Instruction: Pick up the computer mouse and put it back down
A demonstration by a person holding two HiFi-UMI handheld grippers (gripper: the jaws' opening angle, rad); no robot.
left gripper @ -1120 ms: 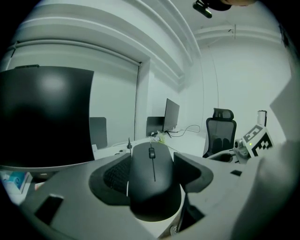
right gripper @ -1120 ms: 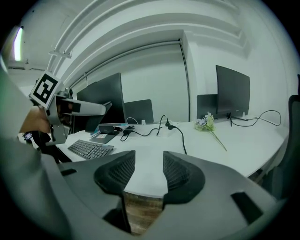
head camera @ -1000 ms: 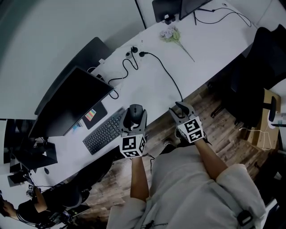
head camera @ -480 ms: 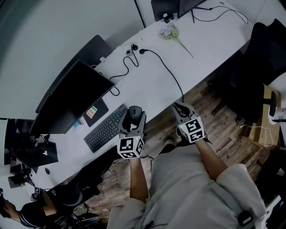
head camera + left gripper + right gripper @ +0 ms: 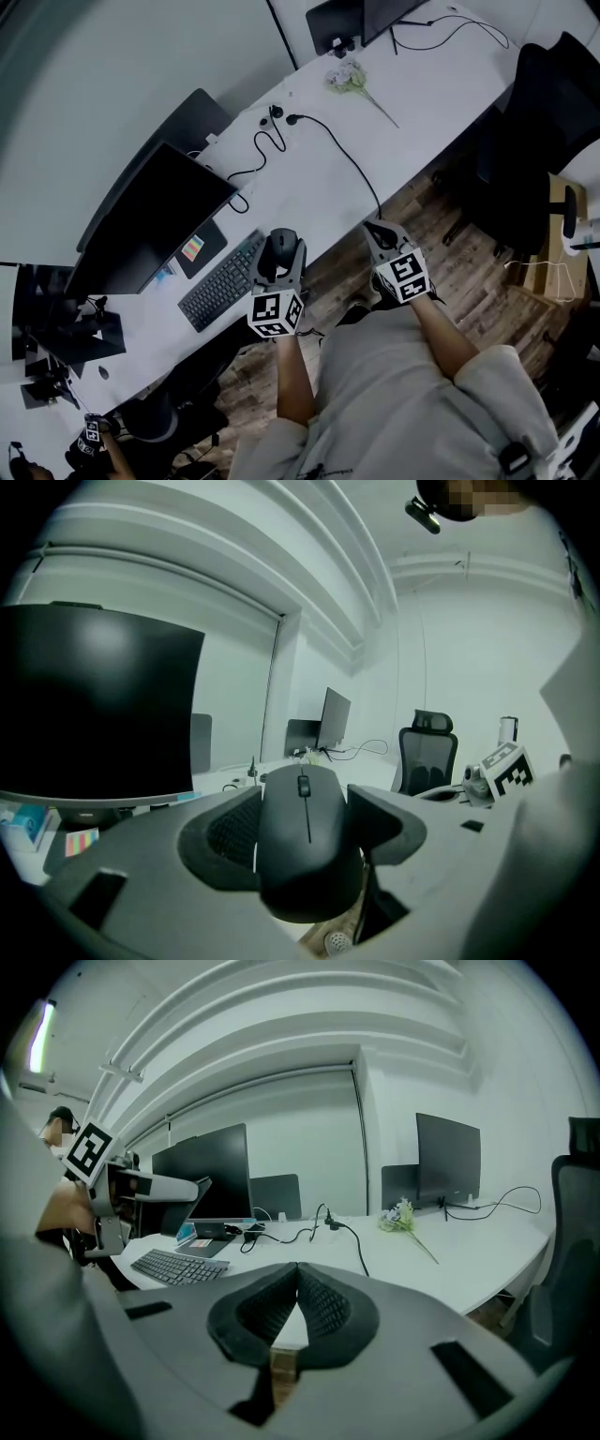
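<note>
Jaws, left: clamped on the computer mouse [image 5: 305,827]; one pad presses each flank, and the scroll wheel and front end point away from the camera.
Jaws, right: just been closing and now brought together, pad against pad, with nothing between them.
Left gripper [image 5: 280,258]: held out in front of the person, marker cube towards the body, nose over the near edge of the bench [image 5: 319,183].
Right gripper [image 5: 380,229]: held level with the left one and well apart from it, over the wooden floor [image 5: 441,234] just off the bench edge. It touches nothing.
Computer mouse, location: in the left jaws, over the near edge of the bench and just beside the right end of the keyboard [image 5: 221,284]. The left gripper view shows floor below the rear of the mouse; contact with the bench surface cannot be determined.
Keyboard: black, lying at an angle near the bench edge in front of the monitor [image 5: 155,220].
Monitor: dark screen, standing on the bench to the left of the left gripper.
Cable [image 5: 347,155]: black, running from plugs at the back of the bench across the white top to the near edge, close to the right gripper.
Flowers [image 5: 349,77]: small pale spray with a long stem, lying flat at the far end of the bench.
Chair [image 5: 534,141]: black office chair, standing on the floor to the right of the bench.
</note>
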